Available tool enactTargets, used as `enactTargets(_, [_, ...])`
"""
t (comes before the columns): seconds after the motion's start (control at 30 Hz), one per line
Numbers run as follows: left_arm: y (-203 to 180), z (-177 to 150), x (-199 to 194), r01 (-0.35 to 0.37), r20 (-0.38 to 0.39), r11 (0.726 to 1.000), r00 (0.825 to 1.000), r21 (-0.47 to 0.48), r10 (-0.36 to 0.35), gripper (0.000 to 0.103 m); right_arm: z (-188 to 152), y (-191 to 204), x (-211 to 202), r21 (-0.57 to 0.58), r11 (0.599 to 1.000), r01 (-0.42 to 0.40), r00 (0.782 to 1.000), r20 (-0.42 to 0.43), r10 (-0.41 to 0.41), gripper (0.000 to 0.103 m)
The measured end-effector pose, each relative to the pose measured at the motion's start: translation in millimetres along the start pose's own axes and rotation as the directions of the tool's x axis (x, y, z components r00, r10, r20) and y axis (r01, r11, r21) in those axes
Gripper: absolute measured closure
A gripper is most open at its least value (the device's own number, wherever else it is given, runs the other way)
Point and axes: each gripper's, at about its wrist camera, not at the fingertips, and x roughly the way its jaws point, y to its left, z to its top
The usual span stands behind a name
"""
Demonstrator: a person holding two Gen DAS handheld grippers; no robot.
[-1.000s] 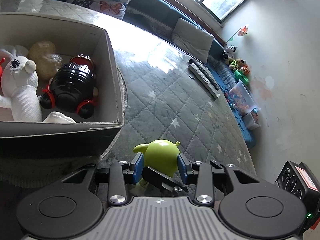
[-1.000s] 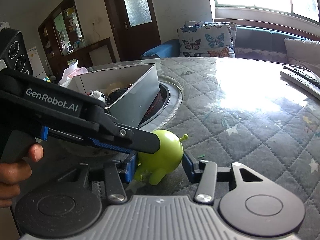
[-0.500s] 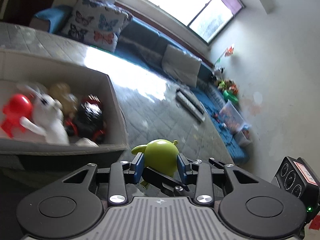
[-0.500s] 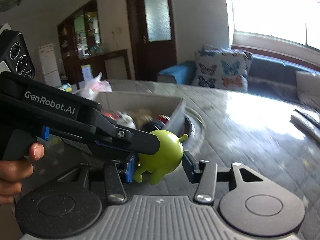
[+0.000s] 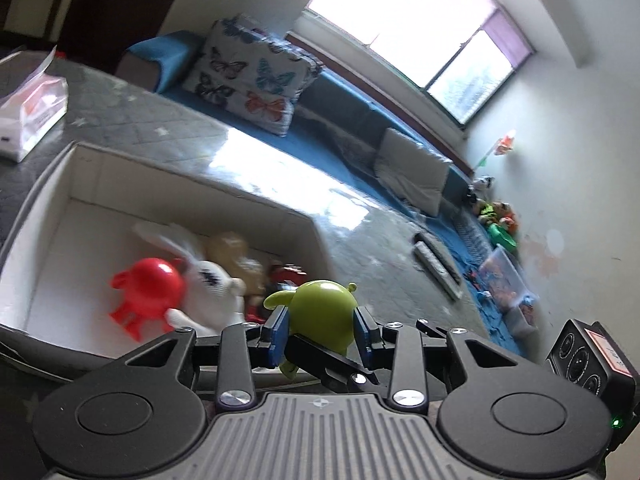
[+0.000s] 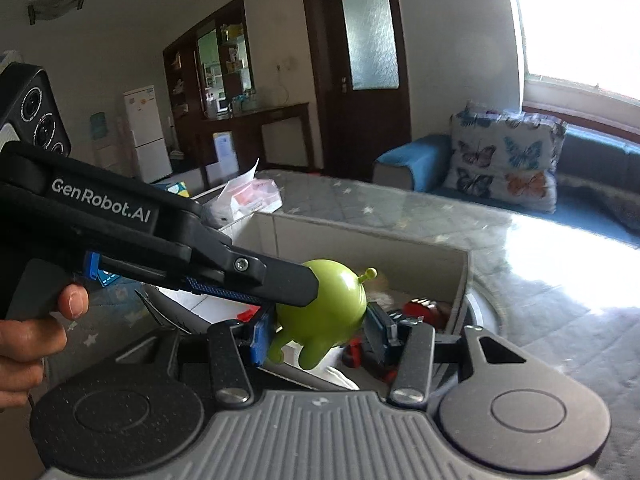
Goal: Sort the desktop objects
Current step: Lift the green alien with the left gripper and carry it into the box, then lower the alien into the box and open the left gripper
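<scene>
Green toy [image 5: 322, 312] clamped by both left gripper [image 5: 320, 328] and right gripper [image 6: 318, 330], left jaws just tightened, carried over box [image 5: 48, 184]; release inside is needed next.

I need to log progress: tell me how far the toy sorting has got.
Done: a red figure, a white plush and other toys lie in the box.
In hand: the green toy, gripped by both the left gripper and right gripper, its jaws just closing, at the box.
Left: dropping it in.
</scene>
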Motion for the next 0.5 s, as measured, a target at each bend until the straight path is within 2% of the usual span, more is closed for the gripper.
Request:
enactTargets(0.17, [21,7,13,-0.025,-0.022,0.999,0.999,-0.038,0.024,0.066,1,-9,29,0.041,0.999,-0.032,0.998,-0.047,0.034,0.055])
enactTargets(0.5, [41,11,32,-0.046,-0.06,0.996,0.997,-0.078,0.042,0.066,-11,-20,53,0.087,0.995,-0.045,0.994,-0.1,0.054,0.054])
